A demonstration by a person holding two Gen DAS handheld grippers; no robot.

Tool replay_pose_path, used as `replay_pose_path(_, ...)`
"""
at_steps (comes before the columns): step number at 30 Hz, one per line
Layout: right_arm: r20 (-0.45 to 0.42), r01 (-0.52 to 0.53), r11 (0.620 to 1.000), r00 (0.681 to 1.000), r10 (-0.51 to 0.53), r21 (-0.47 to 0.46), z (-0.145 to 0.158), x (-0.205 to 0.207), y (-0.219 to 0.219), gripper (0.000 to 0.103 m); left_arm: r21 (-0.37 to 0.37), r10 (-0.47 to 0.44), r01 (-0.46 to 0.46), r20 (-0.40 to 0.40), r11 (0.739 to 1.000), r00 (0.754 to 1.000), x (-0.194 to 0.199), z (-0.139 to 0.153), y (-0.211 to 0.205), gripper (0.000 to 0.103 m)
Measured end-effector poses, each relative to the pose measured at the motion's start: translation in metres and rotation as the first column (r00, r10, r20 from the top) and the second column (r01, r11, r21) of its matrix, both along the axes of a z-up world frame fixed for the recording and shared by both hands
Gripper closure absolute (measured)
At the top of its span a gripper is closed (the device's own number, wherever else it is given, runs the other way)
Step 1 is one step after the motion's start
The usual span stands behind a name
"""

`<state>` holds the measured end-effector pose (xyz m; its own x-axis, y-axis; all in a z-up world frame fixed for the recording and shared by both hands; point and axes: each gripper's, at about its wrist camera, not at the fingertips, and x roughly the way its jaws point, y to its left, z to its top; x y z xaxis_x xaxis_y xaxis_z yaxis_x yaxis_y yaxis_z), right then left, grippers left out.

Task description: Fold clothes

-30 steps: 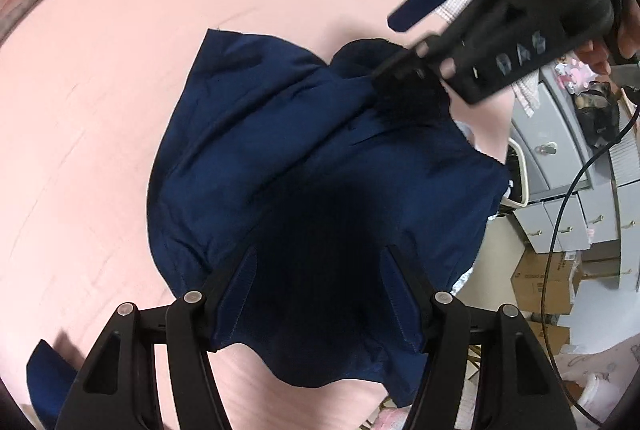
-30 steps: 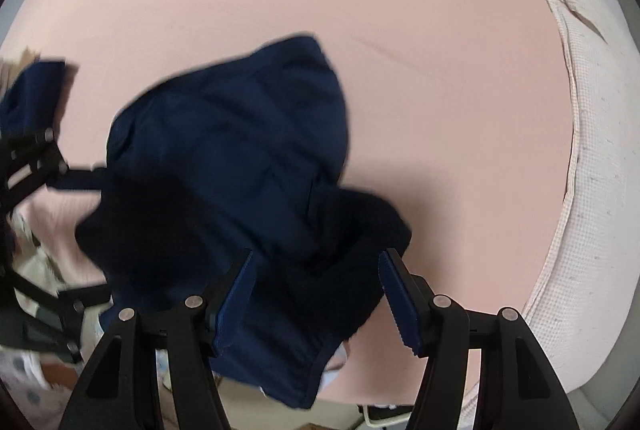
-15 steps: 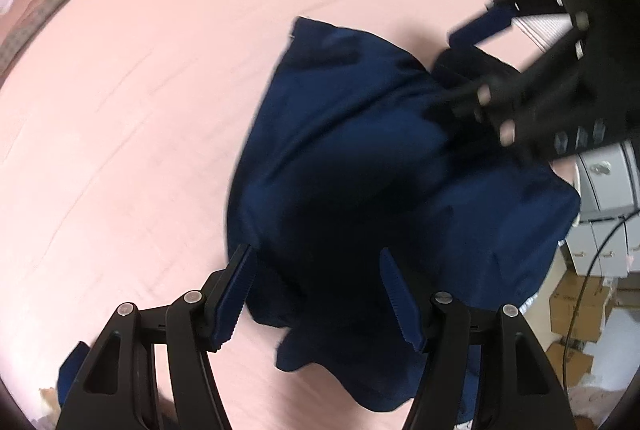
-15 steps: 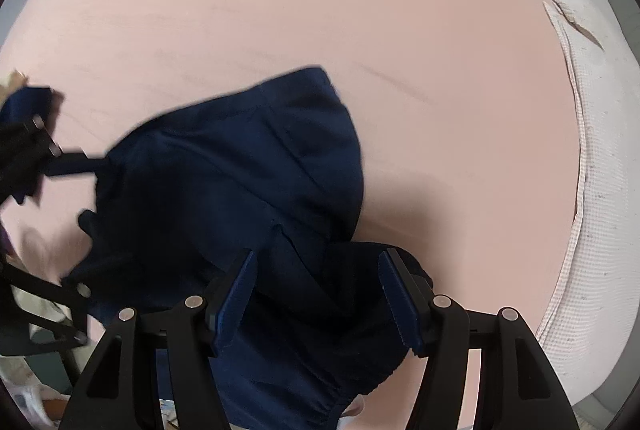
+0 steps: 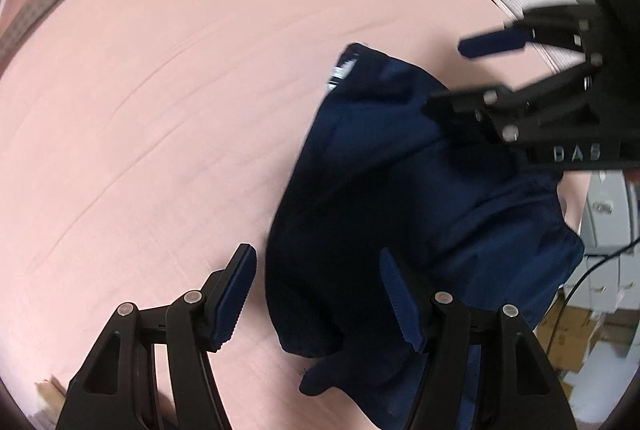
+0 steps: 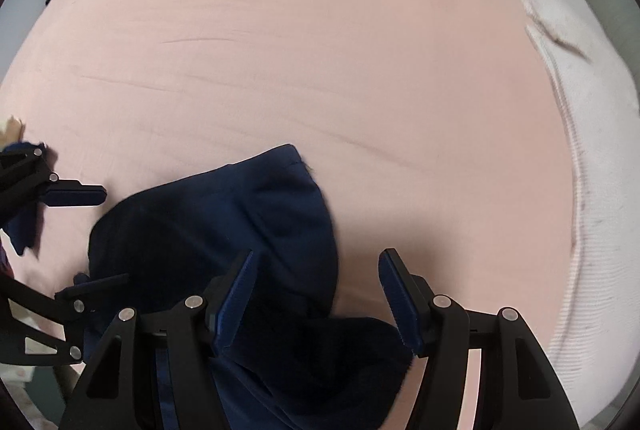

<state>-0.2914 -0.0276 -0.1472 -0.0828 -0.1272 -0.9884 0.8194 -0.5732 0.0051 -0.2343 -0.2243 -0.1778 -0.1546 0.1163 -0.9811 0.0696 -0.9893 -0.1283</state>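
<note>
Navy garment (image 5: pixel 400 198) is seen crumpled on the pink sheet (image 5: pixel 160 110), long axis roughly toward the white blanket (image 6: pixel 592 150), white label visible only from the left wrist, while left gripper (image 5: pixel 316 294) and right gripper (image 6: pixel 316 294) are held wide apart, nothing gripped.

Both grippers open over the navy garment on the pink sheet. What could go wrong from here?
1. The navy garment lies bunched with overlapping layers; either gripper may pinch several layers at once, likely giving a crooked fold.
2. The garment reaches the edge of the pink sheet; a pull that way could drag it off the bed.
3. The left gripper and right gripper hang close together over the cloth, so they might collide.
</note>
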Motion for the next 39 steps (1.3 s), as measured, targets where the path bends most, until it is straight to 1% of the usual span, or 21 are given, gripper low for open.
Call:
replay_pose_path(4, 0.003, -0.002, 1.000, 1.000, 0.002, 0.026, -0.012, 0.004, 0.003, 0.040, -0.019, 0.029, -0.029, 0.010, 0.999, 1.000, -0.007, -0.004, -0.008, 0.041)
replay_pose_path(8, 0.009, 0.000, 1.000, 1.000, 0.000, 0.029, -0.018, 0.007, 0.007, 0.040, -0.001, 0.060, -0.060, 0.031, 0.998, 0.998, -0.014, -0.011, -0.015, 0.041)
replay_pose_path(11, 0.038, 0.014, 1.000, 0.999, -0.014, 0.014, -0.023, 0.005, 0.010, 0.040, -0.011, 0.096, -0.095, 0.045, 0.995, 0.994, -0.020, -0.017, -0.021, 0.041)
replay_pose_path(13, 0.058, 0.026, 1.000, 0.998, -0.026, 0.002, -0.026, 0.005, 0.012, 0.040, 0.004, 0.117, -0.118, 0.048, 0.993, 0.992, -0.023, -0.020, -0.025, 0.041)
replay_pose_path(15, 0.081, 0.059, 0.998, 0.995, -0.057, -0.028, -0.030, 0.004, 0.014, 0.040, 0.022, 0.130, -0.131, 0.050, 0.991, 0.990, -0.024, -0.020, -0.029, 0.041)
replay_pose_path(19, 0.056, 0.056, 0.997, 0.997, -0.053, -0.057, -0.034, 0.015, 0.016, 0.041, 0.030, 0.122, -0.124, 0.046, 0.992, 0.991, -0.025, -0.019, -0.031, 0.041)
replay_pose_path(21, 0.042, 0.046, 0.996, 0.998, -0.043, -0.079, -0.030, 0.021, 0.017, 0.056, 0.031, 0.123, -0.125, 0.043, 0.992, 0.991, -0.026, -0.018, -0.032, 0.041)
replay_pose_path(22, 0.043, 0.046, 0.994, 0.998, -0.042, -0.095, -0.028, 0.025, 0.016, 0.070, 0.035, 0.128, -0.130, 0.041, 0.991, 0.991, -0.026, -0.017, -0.033, 0.041)
replay_pose_path(23, 0.043, 0.048, 0.993, 0.998, -0.043, -0.112, -0.025, 0.029, 0.016, 0.081, 0.040, 0.134, -0.135, 0.038, 0.990, 0.990, -0.027, -0.017, -0.034, 0.041)
replay_pose_path(25, 0.039, 0.042, 0.992, 0.999, -0.038, -0.116, -0.022, 0.035, 0.016, 0.089, 0.053, 0.149, -0.150, 0.026, 0.987, 0.989, -0.027, -0.014, -0.036, 0.041)
replay_pose_path(28, -0.001, 0.023, 0.990, 1.000, -0.024, -0.138, -0.014, 0.045, 0.017, 0.093, 0.088, 0.162, -0.161, -0.001, 0.983, 0.987, -0.027, -0.010, -0.041, 0.041)
replay_pose_path(31, 0.007, 0.015, 0.979, 1.000, -0.014, -0.203, -0.004, 0.052, 0.021, 0.093, 0.110, 0.160, -0.156, -0.034, 0.982, 0.986, -0.027, -0.005, -0.044, 0.041)
replay_pose_path(33, 0.014, 0.001, 0.973, 1.000, 0.002, -0.232, 0.003, 0.060, 0.019, 0.093, 0.110, 0.145, -0.138, -0.068, 0.984, 0.987, -0.028, -0.002, -0.044, 0.041)
replay_pose_path(35, -0.003, -0.011, 0.970, 1.000, 0.010, -0.242, 0.009, 0.066, 0.021, 0.093, 0.100, 0.121, -0.111, -0.108, 0.989, 0.987, -0.029, 0.003, -0.043, 0.041)
replay_pose_path(37, 0.008, 0.000, 0.964, 1.000, 0.002, -0.266, 0.014, 0.068, 0.025, 0.093, 0.106, 0.096, -0.084, -0.112, 0.991, 0.989, -0.033, 0.002, -0.041, 0.041)
replay_pose_path(39, 0.019, 0.011, 0.957, 1.000, -0.006, -0.291, 0.018, 0.071, 0.029, 0.093, 0.097, 0.093, -0.083, -0.103, 0.992, 0.990, -0.036, -0.001, -0.040, 0.041)
